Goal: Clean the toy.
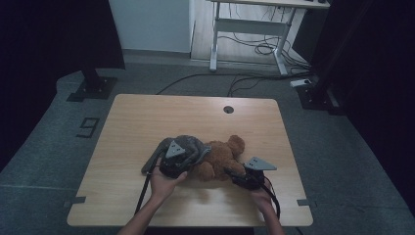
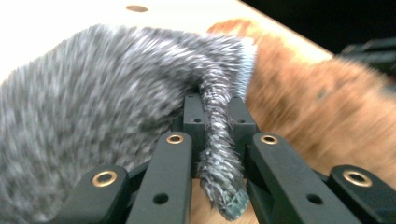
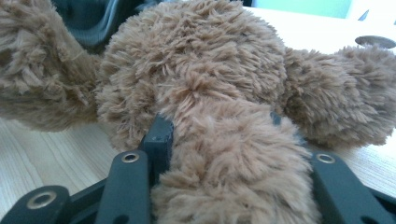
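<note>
A brown teddy bear (image 1: pixel 222 154) lies near the middle of the wooden table (image 1: pixel 147 112), partly covered on its left by a grey fuzzy garment (image 1: pixel 188 144). My left gripper (image 1: pixel 175 164) is shut on a thin strip of that grey fabric (image 2: pixel 219 154), which hangs out between its jaws (image 2: pixel 215 109); the bear's brown fur (image 2: pixel 317 107) lies just beyond. My right gripper (image 1: pixel 236 175) reaches in from the right. Its jaws (image 3: pixel 217 123) press into one of the bear's plush limbs (image 3: pixel 229 158), which fills the gap between them.
A round cable hole (image 1: pixel 228 109) sits near the table's far edge. Behind the table stand a white desk frame (image 1: pixel 215 44) with loose cables on the floor and dark stand bases (image 1: pixel 93 88) at both sides.
</note>
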### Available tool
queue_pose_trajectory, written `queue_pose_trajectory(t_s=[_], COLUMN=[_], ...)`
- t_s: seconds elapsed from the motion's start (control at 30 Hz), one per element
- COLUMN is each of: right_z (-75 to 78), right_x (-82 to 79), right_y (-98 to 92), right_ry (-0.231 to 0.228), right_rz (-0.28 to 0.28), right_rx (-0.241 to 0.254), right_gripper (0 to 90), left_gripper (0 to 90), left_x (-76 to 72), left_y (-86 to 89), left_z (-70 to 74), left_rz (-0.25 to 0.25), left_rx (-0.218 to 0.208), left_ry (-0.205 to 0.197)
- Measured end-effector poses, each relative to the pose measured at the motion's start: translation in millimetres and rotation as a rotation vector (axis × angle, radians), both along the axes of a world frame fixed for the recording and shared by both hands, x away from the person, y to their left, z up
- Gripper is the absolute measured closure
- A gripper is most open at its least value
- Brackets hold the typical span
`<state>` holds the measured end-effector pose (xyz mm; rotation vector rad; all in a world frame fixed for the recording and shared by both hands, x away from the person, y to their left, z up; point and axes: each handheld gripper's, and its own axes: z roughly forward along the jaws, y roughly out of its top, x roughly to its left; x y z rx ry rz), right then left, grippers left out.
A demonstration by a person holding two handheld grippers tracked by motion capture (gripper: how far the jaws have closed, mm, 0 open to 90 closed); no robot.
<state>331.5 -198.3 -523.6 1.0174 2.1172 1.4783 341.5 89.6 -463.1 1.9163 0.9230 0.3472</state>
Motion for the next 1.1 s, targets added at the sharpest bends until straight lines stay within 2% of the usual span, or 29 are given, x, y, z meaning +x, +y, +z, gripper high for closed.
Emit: queue_pose_trajectory(t_s=[0.13,0.23,0.3,0.33,0.4,0.5,0.53,0.63,0.87,0.93,1.03,1.1], right_z=[-0.6,-0.9,-1.2,-1.2,-1.4,-1.7,-1.8,-4.7,-8.0,-8.6,-8.5,-8.6], right_x=[-1.6,-2.4,-2.7,-2.7,-2.7,-2.8,-3.0,-2.8,-6.5,-5.9,-2.7,-2.2], right_y=[0.3,-0.5,-1.0,-1.3,-1.4,-1.7,-1.8,0.1,16.2,16.0,8.2,5.6], right_ry=[-0.009,-0.012,-0.010,-0.008,-0.005,-0.003,-0.001,0.005,-0.005,0.003,0.027,0.030], right_rz=[-0.002,-0.004,-0.009,-0.009,-0.008,-0.010,-0.011,-0.002,0.014,-0.001,-0.024,-0.033], right_rx=[-0.001,-0.002,0.003,0.002,0.005,0.012,0.014,-0.026,-0.122,-0.114,-0.056,-0.050], right_gripper=[53.6,53.3,52.9,52.9,52.9,53.0,53.0,52.7,52.9,54.6,56.2,56.9], left_gripper=[82.0,81.9,81.7,81.6,81.4,81.2,81.2,81.8,81.9,81.7,81.9,81.9], left_x=[-0.5,-2.0,-4.0,-4.5,-2.5,4.3,4.7,1.3,-9.4,-11.3,-11.9,-12.3], left_y=[-23.9,-58.2,-77.3,-85.3,-103.5,-117.2,-117.3,-106.3,-80.1,-69.5,-47.8,-36.1], left_z=[23.8,39.4,41.7,40.9,32.8,6.6,-2.8,-19.4,-26.4,-27.1,-29.7,-30.9], left_rz=[-0.041,-0.109,-0.145,-0.157,-0.181,-0.198,-0.197,-0.191,-0.179,-0.163,-0.137,-0.122], left_rx=[-0.018,-0.026,-0.011,-0.002,0.028,0.083,0.094,0.034,0.016,0.023,0.008,0.002], left_ry=[-0.052,-0.062,-0.064,-0.063,-0.033,0.050,0.061,0.086,0.065,0.061,0.069,0.073])
